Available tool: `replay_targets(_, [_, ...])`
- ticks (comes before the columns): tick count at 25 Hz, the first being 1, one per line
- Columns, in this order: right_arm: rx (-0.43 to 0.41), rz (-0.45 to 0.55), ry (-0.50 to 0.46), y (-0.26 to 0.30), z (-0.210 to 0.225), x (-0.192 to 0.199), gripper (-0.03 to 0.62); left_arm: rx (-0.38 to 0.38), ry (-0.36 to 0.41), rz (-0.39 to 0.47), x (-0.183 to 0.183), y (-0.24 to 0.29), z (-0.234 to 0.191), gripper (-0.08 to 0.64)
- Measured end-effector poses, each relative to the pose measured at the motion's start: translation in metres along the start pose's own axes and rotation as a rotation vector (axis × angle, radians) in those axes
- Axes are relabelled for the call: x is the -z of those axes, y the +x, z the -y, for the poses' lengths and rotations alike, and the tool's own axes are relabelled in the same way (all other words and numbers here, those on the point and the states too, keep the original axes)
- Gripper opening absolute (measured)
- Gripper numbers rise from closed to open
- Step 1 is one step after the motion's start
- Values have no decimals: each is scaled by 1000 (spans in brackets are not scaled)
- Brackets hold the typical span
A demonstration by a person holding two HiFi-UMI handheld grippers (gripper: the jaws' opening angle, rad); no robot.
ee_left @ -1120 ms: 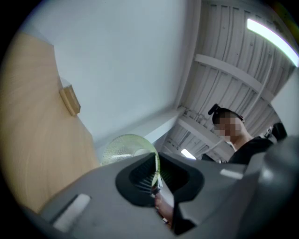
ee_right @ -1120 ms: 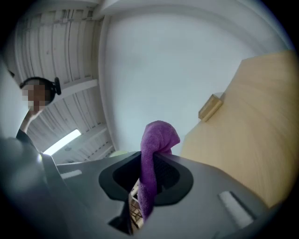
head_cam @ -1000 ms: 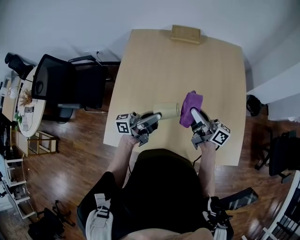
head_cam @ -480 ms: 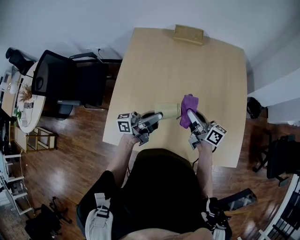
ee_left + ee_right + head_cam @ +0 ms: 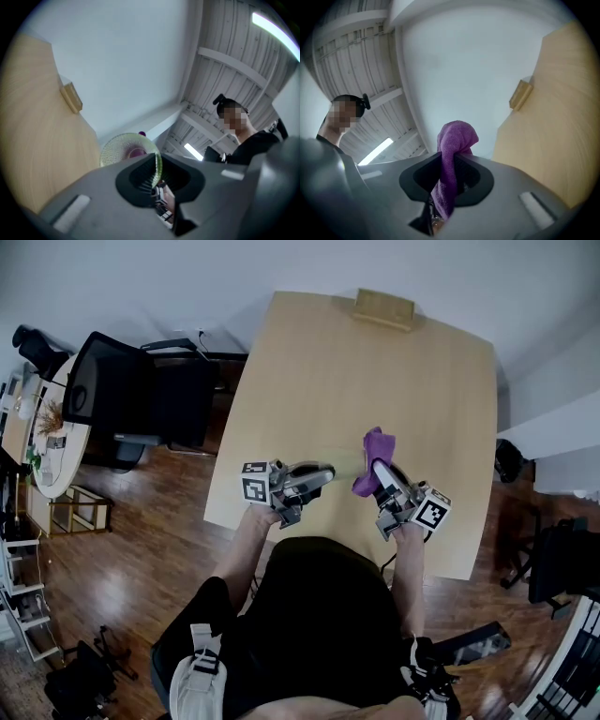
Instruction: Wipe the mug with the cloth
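Purple cloth (image 5: 457, 136), pinched in the right gripper (image 5: 443, 173), meets the green glass mug (image 5: 126, 147) above the table's (image 5: 375, 381) near edge. The left gripper (image 5: 154, 176) clamps the mug's rim, its jaws just easing slightly apart. A wooden block (image 5: 384, 307) sits at the table's far edge, and a black chair (image 5: 122, 395) stands left of the table.

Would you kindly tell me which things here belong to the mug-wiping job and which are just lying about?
For the job:
- mug
- cloth

Just lying about:
- wooden block at the table's far edge
- chair
- side table with clutter on it
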State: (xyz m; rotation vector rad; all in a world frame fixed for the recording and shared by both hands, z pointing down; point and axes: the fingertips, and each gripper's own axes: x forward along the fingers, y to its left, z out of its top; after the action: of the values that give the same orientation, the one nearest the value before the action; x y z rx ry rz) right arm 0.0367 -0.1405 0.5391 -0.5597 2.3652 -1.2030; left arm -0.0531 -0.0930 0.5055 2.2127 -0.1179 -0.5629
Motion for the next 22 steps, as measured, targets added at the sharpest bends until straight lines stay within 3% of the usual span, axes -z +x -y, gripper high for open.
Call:
replay_targets(4, [144, -9, 76, -12, 43, 12, 60, -27, -43, 24, 2, -11, -16, 43])
replay_targets(10, [240, 73, 147, -32, 74, 5, 60, -79, -69, 64, -4, -23, -42, 41])
replay_targets(14, [267, 135, 179, -41, 82, -6, 60, -114, -52, 26, -9, -21, -57, 41])
replay_targets(18, [232, 219, 197, -42, 76, -14, 60, -147, -29, -95, -9, -15, -82, 41])
replay_targets(22, [207, 193, 230, -18, 93, -10, 60, -165, -1, -57, -29, -29, -93, 41])
